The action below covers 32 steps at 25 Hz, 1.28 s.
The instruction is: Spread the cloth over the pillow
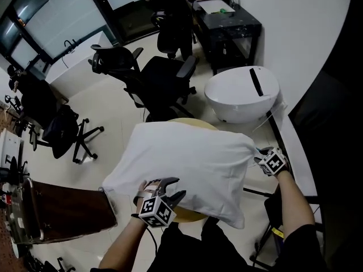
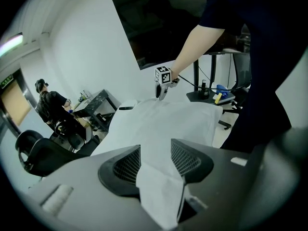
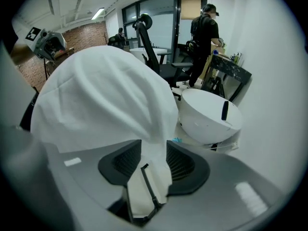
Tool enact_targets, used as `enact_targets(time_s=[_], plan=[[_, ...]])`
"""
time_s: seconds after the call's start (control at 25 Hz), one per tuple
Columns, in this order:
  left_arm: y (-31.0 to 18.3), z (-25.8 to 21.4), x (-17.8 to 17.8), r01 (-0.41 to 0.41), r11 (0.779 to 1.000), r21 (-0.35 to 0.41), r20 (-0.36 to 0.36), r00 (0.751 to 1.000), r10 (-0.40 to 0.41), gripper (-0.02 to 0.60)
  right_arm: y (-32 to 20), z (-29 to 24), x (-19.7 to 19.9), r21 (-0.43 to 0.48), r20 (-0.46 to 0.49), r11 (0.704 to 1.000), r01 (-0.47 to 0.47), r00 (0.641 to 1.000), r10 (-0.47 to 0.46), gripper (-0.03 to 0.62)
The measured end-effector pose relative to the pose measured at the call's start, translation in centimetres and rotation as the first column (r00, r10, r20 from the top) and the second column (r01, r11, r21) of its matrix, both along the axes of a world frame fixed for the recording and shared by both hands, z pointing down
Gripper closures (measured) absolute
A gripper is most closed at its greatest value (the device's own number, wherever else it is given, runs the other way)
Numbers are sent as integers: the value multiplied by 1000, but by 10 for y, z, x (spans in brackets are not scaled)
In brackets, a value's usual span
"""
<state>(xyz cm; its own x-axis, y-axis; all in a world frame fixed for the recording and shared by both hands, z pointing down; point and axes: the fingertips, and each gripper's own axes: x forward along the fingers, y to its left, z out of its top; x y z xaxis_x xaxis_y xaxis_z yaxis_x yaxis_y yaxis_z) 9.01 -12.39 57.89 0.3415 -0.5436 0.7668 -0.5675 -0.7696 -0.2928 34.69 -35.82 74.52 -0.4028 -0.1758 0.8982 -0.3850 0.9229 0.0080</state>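
Cloth [image 1: 187, 160] drapes the pillow [image 1: 224, 200] on its round stand; we judge the spreading nearly done. Left gripper [image 1: 174, 189] and right gripper [image 1: 257, 155] both stand released, fabric loose between their jaws. Next we'd withdraw without dragging corners.

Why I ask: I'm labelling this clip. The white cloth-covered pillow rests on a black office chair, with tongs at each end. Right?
Not quite. The head view shows the pillow resting on a round tan top, not a black office chair; the chairs stand beyond it. The left tongs and right tongs are indeed at its two ends.
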Motion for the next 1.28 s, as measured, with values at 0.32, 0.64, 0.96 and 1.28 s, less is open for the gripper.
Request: enact_targets(time_s=[0.32, 0.64, 0.96, 1.28], plan=[[15, -30, -69, 10, 996, 91, -58, 998, -5, 394, 35, -103, -8, 139, 196, 979, -146, 974, 117, 414], [48, -76, -127, -35, 982, 185, -168, 984, 66, 394, 127, -248, -71, 313, 499, 865, -393, 843, 202, 429], [91, -103, -152, -74, 960, 269, -253, 957, 144, 394, 248, -346, -148, 320, 735, 752, -576, 652, 186, 573], [123, -119, -154, -35, 961, 276, -337, 932, 131, 394, 333, -365, -193, 331, 743, 785, -523, 657, 125, 588]])
